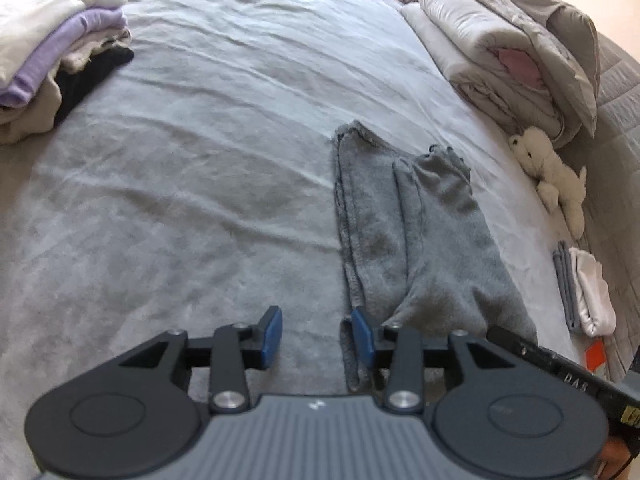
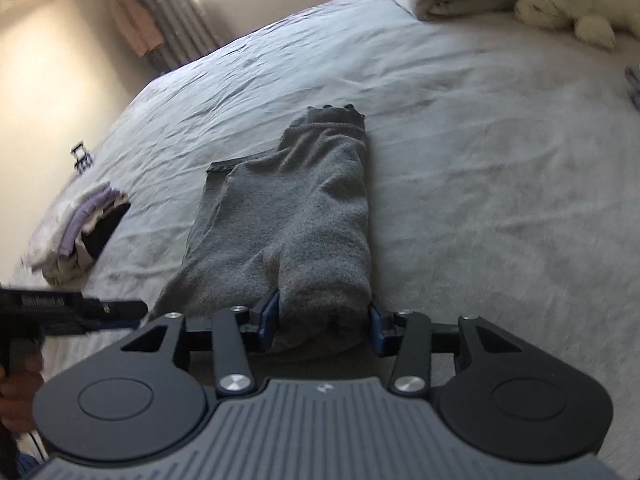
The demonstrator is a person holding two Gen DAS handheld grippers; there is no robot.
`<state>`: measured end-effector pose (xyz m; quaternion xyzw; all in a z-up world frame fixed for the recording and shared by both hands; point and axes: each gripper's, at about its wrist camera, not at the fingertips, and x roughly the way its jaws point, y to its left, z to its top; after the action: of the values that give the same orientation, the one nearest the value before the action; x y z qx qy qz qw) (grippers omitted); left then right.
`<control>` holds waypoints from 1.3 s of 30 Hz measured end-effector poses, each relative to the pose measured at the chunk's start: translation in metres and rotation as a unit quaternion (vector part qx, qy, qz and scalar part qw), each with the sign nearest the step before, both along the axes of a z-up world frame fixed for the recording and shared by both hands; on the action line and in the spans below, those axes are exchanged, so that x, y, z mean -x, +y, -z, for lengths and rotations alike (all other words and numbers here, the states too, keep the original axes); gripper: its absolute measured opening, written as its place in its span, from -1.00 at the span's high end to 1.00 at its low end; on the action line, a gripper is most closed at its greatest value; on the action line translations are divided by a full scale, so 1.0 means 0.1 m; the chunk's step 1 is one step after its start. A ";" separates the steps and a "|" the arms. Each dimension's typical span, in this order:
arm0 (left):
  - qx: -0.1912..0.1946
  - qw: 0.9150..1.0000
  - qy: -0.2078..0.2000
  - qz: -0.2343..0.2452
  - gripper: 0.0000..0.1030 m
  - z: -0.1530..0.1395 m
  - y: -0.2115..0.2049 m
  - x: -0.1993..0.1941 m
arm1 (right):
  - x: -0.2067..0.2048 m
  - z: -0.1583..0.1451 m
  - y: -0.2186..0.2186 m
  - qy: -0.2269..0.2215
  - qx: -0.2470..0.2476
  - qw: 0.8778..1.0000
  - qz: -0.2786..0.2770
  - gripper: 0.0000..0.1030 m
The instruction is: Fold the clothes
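Right now your left gripper (image 1: 316, 338) sits at the near end of the grey garment (image 1: 416, 240), jaws spread wide and holding nothing; its right fingertip touches or overlaps the garment's left edge, and the other is over bare bed sheet (image 1: 180, 208). Your right gripper (image 2: 324, 322) also has its jaws released, but they straddle the garment's near right-hand end, one pad on each side of the rolled-over cloth, not yet pressed in as far as you can tell.

Just beyond, the garment lies lengthwise away from you, near the middle of the bed, already doubled into a long narrow strip with one layer lapped over the other; its far end is ragged and bunched.

That reads as a fold midway: narrowed lengthwise, but not yet shortened. It could equally be a finished narrow fold you have just let go of, so judge by the length you want. If you go on, the next move calls for both jaws to close on all layers at the near end, level with each other, and carry it toward the far end without dragging the lapped layer askew.

Farther off, a stack of folded clothes (image 1: 60, 52) sits at the left, a plush toy (image 1: 556, 172) and piled bedding (image 1: 512, 52) at the right.
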<state>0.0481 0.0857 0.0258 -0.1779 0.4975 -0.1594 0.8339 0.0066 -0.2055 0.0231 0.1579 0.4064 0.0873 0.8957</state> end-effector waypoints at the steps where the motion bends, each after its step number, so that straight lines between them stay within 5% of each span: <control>1: 0.003 1.000 -0.001 0.000 0.19 0.00 0.01 0.01 | 0.00 -0.02 0.02 -0.003 0.013 1.000 -0.008 0.00; 9: 0.035 0.999 0.000 -0.002 0.18 -0.02 0.03 0.02 | 0.13 -0.36 0.15 -0.093 0.154 0.983 -0.032 -0.06; 13: 0.039 0.999 0.011 -0.010 0.18 0.02 0.02 -0.01 | 0.34 -0.37 0.50 -0.166 0.203 0.956 -0.130 -0.06; 18: 0.041 0.999 0.020 -0.009 0.18 0.05 0.01 -0.02 | 0.60 -0.04 1.14 -0.198 0.256 0.903 -0.283 -0.02; 25: 0.048 0.998 0.031 -0.011 0.18 0.06 0.03 0.00 | 0.54 0.33 1.51 -0.207 0.323 0.864 -0.324 0.12; 26: 0.051 0.998 0.034 -0.010 0.18 0.06 0.03 0.00 | 0.53 0.36 1.54 -0.210 0.331 0.860 -0.327 0.30; 28: 0.068 0.997 0.045 -0.010 0.18 0.07 0.03 -0.01 | 0.47 0.32 1.50 -0.207 0.314 0.872 -0.313 0.87; 33: 0.126 0.990 0.055 -0.021 0.14 0.08 0.10 -0.02 | 0.31 0.22 1.42 -0.200 0.268 0.901 -0.275 0.87; 39: 0.153 0.986 0.054 -0.024 -0.25 0.12 0.01 -0.03 | 0.19 0.15 1.35 -0.198 0.213 0.925 -0.244 0.87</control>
<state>0.0507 0.0872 0.0142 -0.3238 0.5073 -0.2039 0.7722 -0.0124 -0.0703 0.0082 -0.1613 0.2554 0.2442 0.9215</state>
